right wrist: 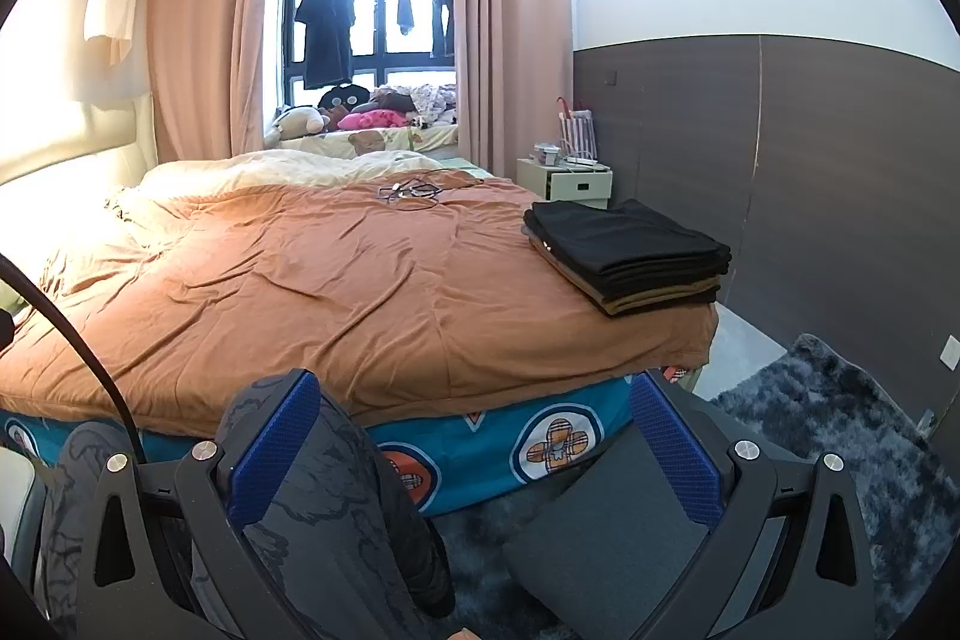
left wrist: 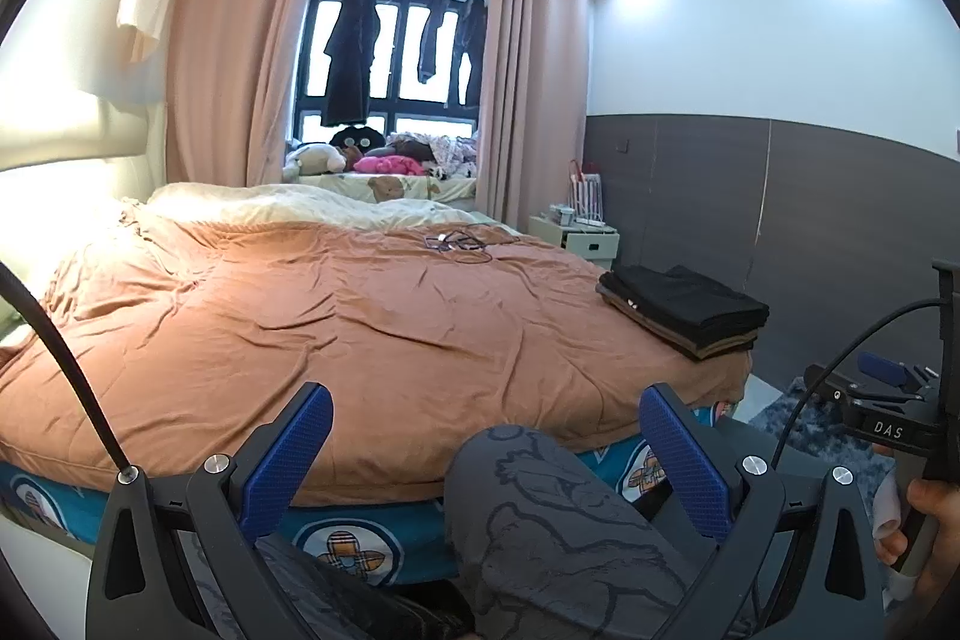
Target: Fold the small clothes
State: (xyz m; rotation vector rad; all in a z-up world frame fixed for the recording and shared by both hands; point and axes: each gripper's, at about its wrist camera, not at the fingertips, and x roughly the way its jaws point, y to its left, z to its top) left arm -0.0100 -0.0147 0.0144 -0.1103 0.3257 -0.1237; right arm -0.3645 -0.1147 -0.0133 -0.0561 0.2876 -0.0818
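Right wrist view shows both grippers, left gripper [left wrist: 486, 454] and right gripper [right wrist: 474, 442], spread and empty, folded stack [right wrist: 627, 256] resting at the bed [right wrist: 360, 268] corner; judged between garments, next requiring a fresh item, none visible.

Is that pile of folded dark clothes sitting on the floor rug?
No, the folded dark clothes lie stacked on the orange bedcover, near its corner.

Both wrist cams low at bed [left wrist: 372, 328] foot, facing window [right wrist: 366, 10]; shared bed.
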